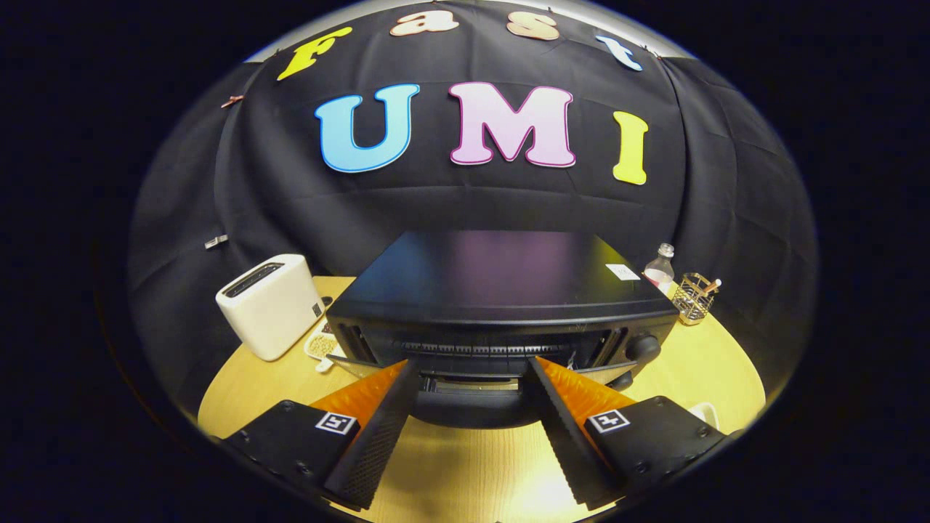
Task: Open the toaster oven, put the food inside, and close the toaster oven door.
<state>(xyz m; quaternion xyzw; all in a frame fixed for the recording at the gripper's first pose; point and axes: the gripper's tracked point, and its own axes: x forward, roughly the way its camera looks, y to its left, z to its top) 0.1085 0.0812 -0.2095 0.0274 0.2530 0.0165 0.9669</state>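
Observation:
The black toaster oven (501, 280) stands on the wooden table (240, 392) just ahead of me. Its door (468, 407) is tipped forward and down, and a ribbed heating rod shows in the gap at the top of the opening. My gripper (472, 363) is open wide, low in front of the oven. The door's dark upper edge lies between the two fingertips (403, 374); I cannot tell whether they touch it. A small white dish with beige food (320, 346) lies left of the oven, partly hidden by it.
A white pop-up toaster (269, 305) stands at the oven's left. At the right rear are a small bottle (660, 267) and a gold wire holder (694, 296). The oven's knobs (643, 347) are on its right front. A white object (706, 414) peeks past the right finger.

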